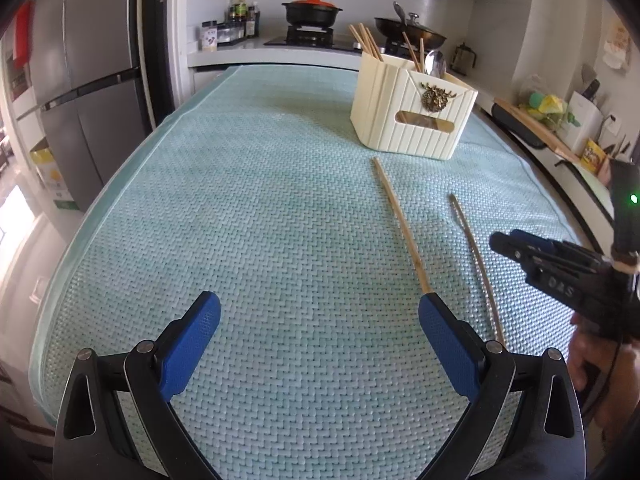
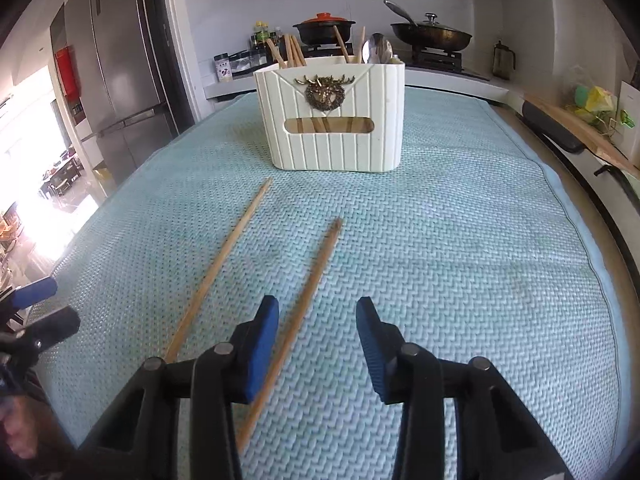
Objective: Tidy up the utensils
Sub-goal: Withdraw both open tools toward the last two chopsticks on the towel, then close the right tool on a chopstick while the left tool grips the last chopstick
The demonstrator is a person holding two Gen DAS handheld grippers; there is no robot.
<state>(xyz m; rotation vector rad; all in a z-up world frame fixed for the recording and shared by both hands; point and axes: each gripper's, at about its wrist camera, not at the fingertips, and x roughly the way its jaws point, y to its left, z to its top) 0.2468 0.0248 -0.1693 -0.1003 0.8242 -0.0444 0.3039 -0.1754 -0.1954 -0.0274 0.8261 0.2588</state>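
A cream ribbed utensil holder (image 1: 412, 114) (image 2: 332, 120) with a bronze deer emblem stands at the far side of the light blue woven mat (image 1: 260, 220) (image 2: 460, 260). It holds several chopsticks and a spoon (image 2: 380, 48). Two wooden chopsticks lie loose on the mat: one (image 1: 400, 224) (image 2: 224, 256) to the left, the other (image 1: 476, 260) (image 2: 308, 296) to the right. My left gripper (image 1: 320, 312) is open above the mat, its right finger beside the left chopstick's near end. My right gripper (image 2: 318, 320) (image 1: 516, 248) is open over the right chopstick, which runs under its left finger.
A steel fridge (image 1: 84, 80) stands at the left. Behind the mat is a stove with a black pot (image 1: 312, 10) and a pan (image 1: 412, 30), plus spice jars (image 1: 228, 32). A counter with a cutting board (image 1: 536, 130) runs along the right.
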